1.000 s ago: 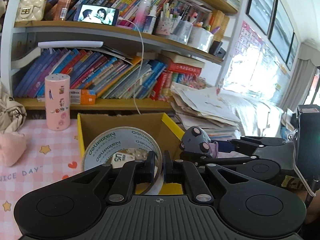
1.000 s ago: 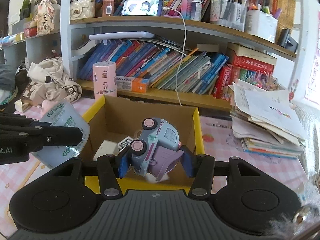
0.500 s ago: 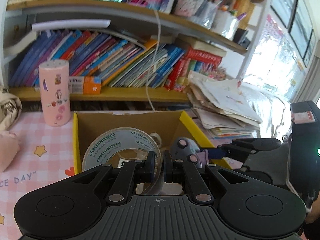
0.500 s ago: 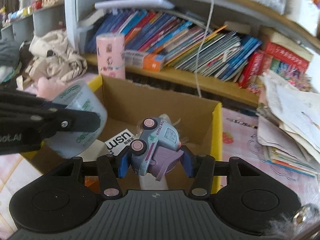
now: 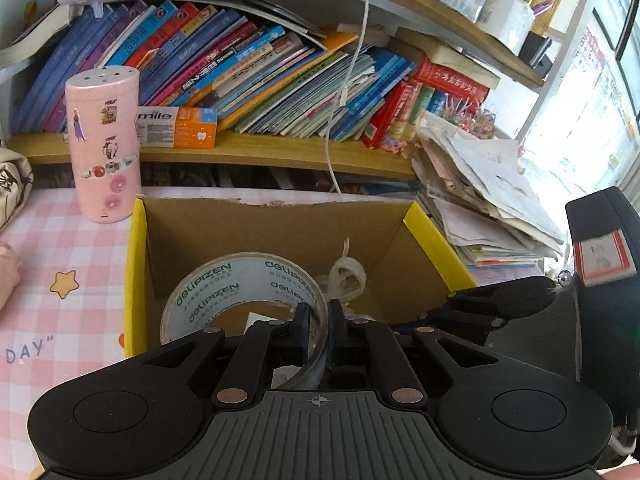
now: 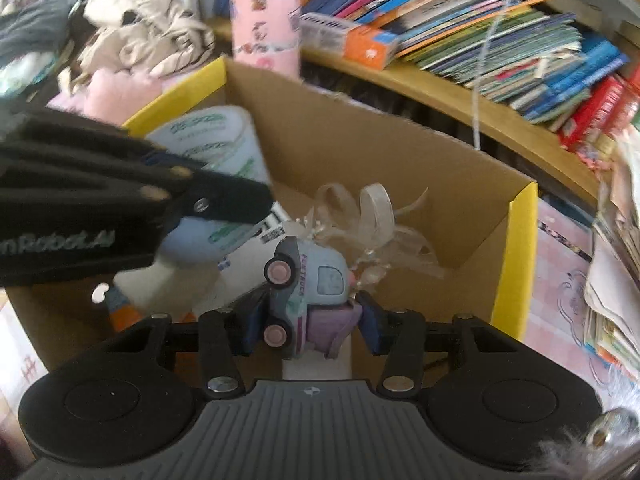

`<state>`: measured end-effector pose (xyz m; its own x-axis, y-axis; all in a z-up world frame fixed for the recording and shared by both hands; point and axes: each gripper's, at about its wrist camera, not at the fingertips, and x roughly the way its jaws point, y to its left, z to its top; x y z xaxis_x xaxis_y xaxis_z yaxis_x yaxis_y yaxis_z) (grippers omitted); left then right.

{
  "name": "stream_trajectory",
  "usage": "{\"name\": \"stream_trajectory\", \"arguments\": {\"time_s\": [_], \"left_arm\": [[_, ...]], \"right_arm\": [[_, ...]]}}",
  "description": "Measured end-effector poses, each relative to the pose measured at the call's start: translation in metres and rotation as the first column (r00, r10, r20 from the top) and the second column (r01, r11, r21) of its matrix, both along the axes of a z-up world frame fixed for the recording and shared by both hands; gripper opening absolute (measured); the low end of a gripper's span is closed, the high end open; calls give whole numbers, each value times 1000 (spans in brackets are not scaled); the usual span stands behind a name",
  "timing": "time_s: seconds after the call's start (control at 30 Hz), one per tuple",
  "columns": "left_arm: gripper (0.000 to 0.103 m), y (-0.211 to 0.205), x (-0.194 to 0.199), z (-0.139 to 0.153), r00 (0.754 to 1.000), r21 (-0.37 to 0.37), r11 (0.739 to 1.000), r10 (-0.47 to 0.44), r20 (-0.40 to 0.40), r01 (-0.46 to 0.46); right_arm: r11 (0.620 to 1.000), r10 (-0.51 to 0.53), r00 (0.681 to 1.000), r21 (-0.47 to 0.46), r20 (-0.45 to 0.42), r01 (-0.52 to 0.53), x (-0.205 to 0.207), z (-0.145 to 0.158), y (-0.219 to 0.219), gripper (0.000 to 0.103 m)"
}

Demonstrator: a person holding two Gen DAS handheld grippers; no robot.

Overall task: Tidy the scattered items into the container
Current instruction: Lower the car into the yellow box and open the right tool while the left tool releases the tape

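My left gripper (image 5: 318, 320) is shut on a roll of clear tape (image 5: 240, 292) printed with green lettering, holding it inside the open cardboard box (image 5: 280, 220) with yellow flaps. My right gripper (image 6: 308, 320) is shut on a small blue and purple toy truck (image 6: 308, 284) and holds it inside the same box (image 6: 400, 168). In the right wrist view the left gripper's fingers (image 6: 224, 200) and the tape roll (image 6: 216, 148) sit at the box's left side. A bunch of translucent ribbon (image 6: 372, 216) and a white printed package (image 6: 248, 248) lie in the box.
A pink sticker-covered cylinder (image 5: 104, 140) stands behind the box's left corner on the pink checked tablecloth (image 5: 60, 280). A bookshelf (image 5: 260, 80) runs behind. A paper stack (image 5: 480, 200) sits right of the box. Cloth bags (image 6: 148, 40) lie to the left.
Both grippers have moved forward and down into the box, carrying the tape roll and the toy truck. The right wrist view is blurred by motion.
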<state>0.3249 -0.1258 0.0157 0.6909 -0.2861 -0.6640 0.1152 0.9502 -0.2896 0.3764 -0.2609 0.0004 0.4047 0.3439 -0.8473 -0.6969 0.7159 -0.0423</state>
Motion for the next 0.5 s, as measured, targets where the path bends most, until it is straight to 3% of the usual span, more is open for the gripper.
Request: {"name": "stream_trajectory", "arguments": {"time_s": [0.4, 0.5], "left_arm": [[14, 0, 8, -12, 999, 33, 999, 24, -32, -23], [26, -1, 6, -11, 999, 58, 998, 36, -34, -34]], "right_arm": [[1000, 16, 999, 2, -28, -16, -1, -2, 1, 45], [1000, 9, 1000, 13, -24, -8, -1, -1, 0, 51]]}}
